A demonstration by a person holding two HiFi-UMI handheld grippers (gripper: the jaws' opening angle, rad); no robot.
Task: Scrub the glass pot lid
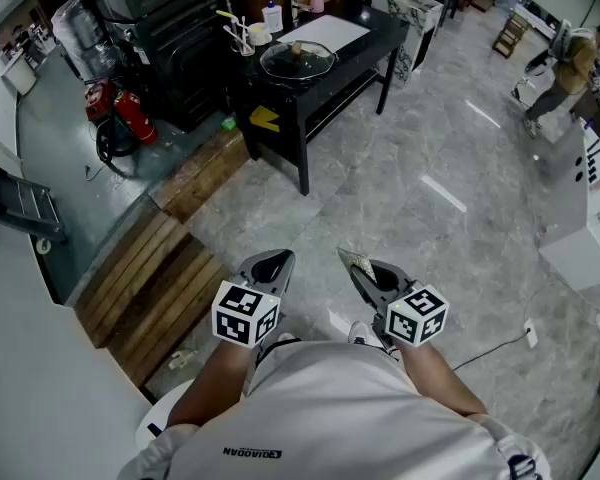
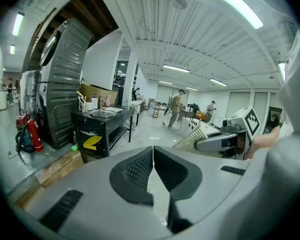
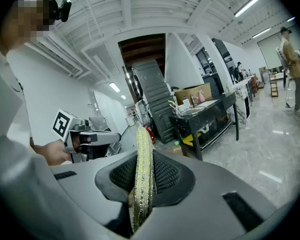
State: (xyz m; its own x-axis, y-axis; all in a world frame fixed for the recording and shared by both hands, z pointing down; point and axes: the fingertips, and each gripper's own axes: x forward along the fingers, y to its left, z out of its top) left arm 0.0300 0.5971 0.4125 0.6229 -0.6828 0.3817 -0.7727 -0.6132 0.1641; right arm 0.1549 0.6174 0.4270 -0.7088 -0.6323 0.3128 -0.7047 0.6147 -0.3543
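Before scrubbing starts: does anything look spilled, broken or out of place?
Nothing spilled or broken. The glass pot lid sits flat on the black table; the scrubbing pad is pinched in the right gripper. Only a small green item lies on the floor by the table leg.

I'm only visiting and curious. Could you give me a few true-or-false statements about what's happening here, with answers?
1. The right gripper holds a sparkly scrub pad. True.
2. The left gripper holds the lid. False: its jaws are together on nothing, and the lid lies on the black table.
3. The scrub pad is touching the lid. False: they are far apart.
4. A red fire extinguisher sits near the table. True.
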